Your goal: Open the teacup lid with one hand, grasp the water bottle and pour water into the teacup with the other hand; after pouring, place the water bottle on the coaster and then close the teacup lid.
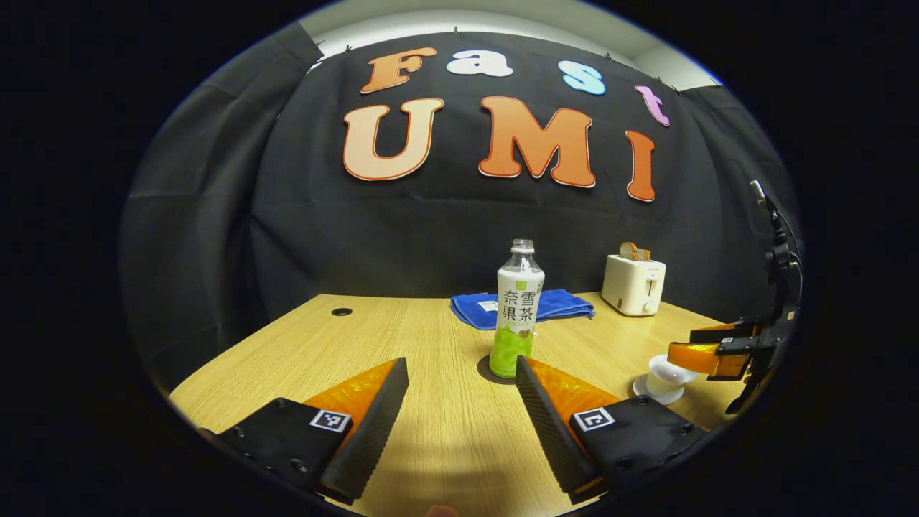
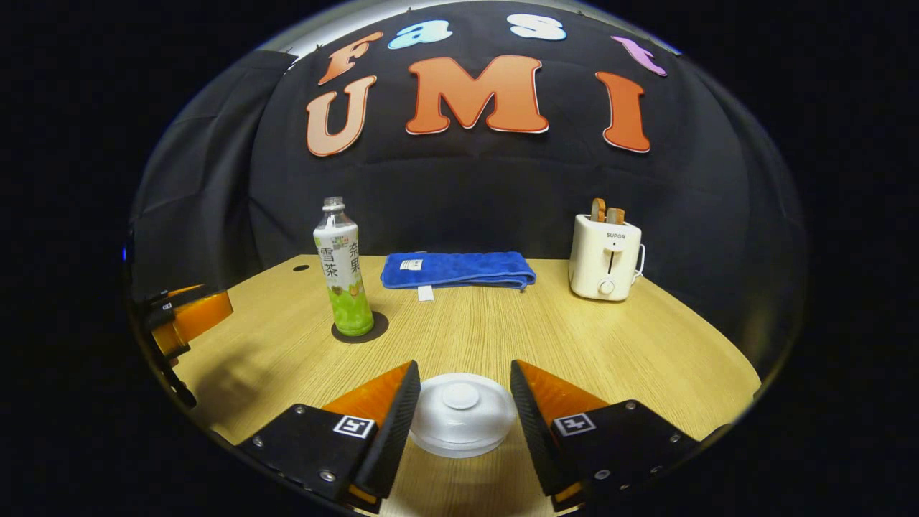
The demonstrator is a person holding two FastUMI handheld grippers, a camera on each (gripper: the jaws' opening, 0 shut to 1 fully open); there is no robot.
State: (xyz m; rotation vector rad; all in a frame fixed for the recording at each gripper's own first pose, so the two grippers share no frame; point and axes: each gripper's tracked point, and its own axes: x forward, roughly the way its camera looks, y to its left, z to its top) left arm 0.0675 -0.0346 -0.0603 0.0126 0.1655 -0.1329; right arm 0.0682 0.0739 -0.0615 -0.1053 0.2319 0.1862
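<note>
Left gripper view: the left tongs (image 1: 462,370) stood wide apart, holding nothing, low over the tabletop (image 1: 301,345). The water bottle (image 1: 517,309) stood upright on the dark coaster (image 1: 487,370), just beyond the fingertips and nearer the right-hand one. Behind the bottle lay a folded blue towel (image 1: 556,303); right of the bottle, at the back, stood a cream toaster (image 1: 633,284) with toast in its slots. Farther right of the bottle and nearer the camera sat the white teacup (image 1: 664,379) with its lid on, and the right tongs (image 1: 707,345) hung over it.

Right gripper view: the right tongs (image 2: 465,391) were wide, 1 finger on each side of the teacup lid (image 2: 462,413); I could not tell whether either finger touched it. The bottle (image 2: 341,269) stood on its coaster (image 2: 373,329) well left of and behind the lid. The towel (image 2: 459,270) lay right of the bottle, the toaster (image 2: 604,257) farther right. The left tongs (image 2: 188,316) showed left of the bottle.
</note>
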